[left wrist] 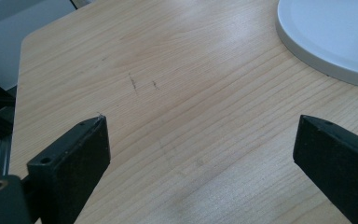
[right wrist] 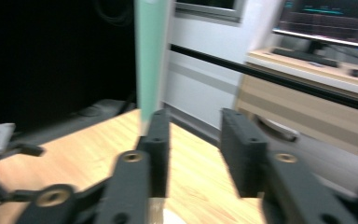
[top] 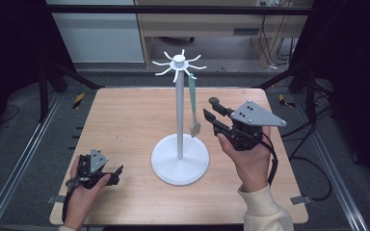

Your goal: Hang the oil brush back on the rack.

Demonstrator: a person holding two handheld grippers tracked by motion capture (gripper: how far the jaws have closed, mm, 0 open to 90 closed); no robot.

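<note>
Spatula [top: 193,103] is seen hung from one hook of the stand [top: 179,115], blade down, beside the pole. It is judged light, its thin green handle probably stiff, though blur hampers the right gripper view. Grip is best taken mid-handle. Right gripper [top: 213,111], jaws parted and empty, is raised near it. Left gripper [top: 117,173], jaws wide, rests low over the table [top: 125,115].

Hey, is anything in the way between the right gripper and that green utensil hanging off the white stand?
Nothing visible stands between them. In the high view the right gripper is raised just right of the green utensil, which hangs from a hook of the white stand. In the right gripper view the utensil's handle sits at the open jaws, apparently outside the gap.
</note>
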